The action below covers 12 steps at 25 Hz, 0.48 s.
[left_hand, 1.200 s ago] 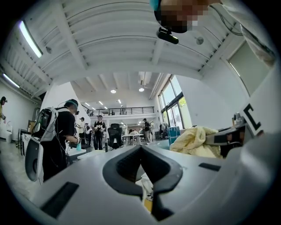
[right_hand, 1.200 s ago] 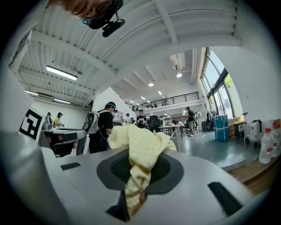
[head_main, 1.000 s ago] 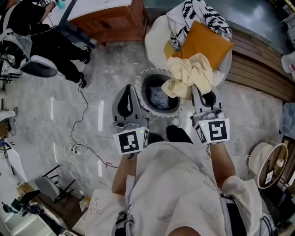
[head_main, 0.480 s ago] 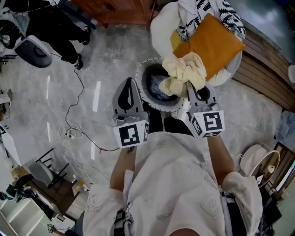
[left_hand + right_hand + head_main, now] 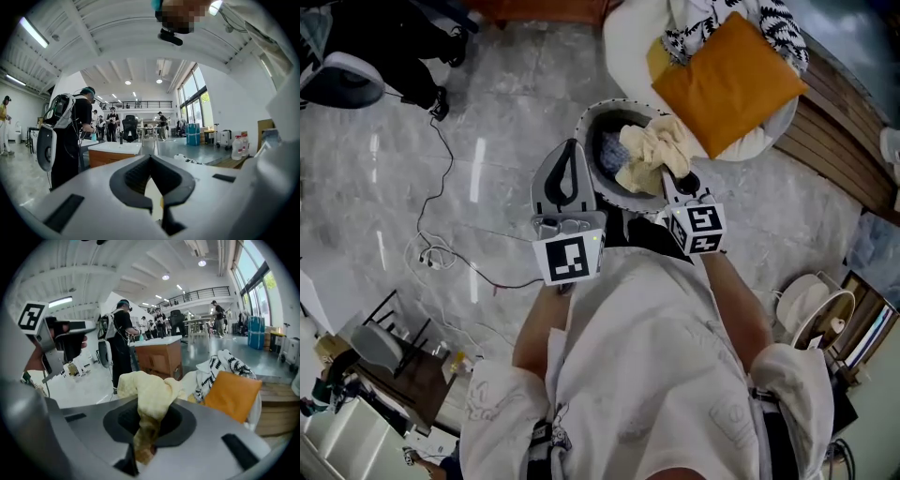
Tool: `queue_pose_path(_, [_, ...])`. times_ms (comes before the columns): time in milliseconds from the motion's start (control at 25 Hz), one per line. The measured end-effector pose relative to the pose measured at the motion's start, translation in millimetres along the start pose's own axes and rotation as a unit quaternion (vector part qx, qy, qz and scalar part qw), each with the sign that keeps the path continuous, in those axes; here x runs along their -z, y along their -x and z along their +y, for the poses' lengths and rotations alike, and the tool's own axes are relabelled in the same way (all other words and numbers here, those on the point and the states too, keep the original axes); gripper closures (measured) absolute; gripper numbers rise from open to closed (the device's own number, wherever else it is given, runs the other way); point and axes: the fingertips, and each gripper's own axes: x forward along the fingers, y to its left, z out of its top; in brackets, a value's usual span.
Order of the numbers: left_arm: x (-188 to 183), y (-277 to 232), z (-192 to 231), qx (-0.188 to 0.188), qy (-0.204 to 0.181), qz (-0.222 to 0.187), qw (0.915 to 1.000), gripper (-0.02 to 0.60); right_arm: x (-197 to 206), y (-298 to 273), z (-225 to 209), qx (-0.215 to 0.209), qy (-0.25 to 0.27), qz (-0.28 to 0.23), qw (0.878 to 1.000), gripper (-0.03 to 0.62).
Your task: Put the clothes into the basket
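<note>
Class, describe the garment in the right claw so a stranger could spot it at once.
Find the round basket beside the white seat with the orange cushion. Over its opening hangs a crumpled cloth, pinched by the right claw. Unlike the blue cloth below, it is plain pale yellow.

An orange cushion (image 5: 731, 82) lies on a white beanbag (image 5: 623, 42), beside a slatted wooden platform (image 5: 839, 141). A cable (image 5: 431, 261) lies tangled on the grey marble floor (image 5: 506, 84). Farther off, a person with a backpack (image 5: 70, 136) stands at a wooden cabinet (image 5: 112, 157), with bottles (image 5: 238, 147) well to one side.
</note>
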Motion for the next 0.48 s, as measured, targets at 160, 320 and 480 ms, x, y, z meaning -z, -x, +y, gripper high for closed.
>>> queue_pose_path(160, [11.1,-7.8,10.2,0.011,0.008,0.013,0.9998,0.580,42.9,-35.2,1.0,0.000,-0.043,0.059,0.997,0.556])
queue_pose_path(320, [14.2,-19.4,16.9,0.022,0.012,0.015,0.9996,0.580,86.2,-69.3,-7.5,0.014,-0.089,0.131,0.987,0.556])
queue_pose_path(480, [23.7,-27.3,27.6,0.030,0.009,0.027,0.9992,0.580,121.9,-95.6,-11.7,0.019,-0.164,0.189,0.968,0.556])
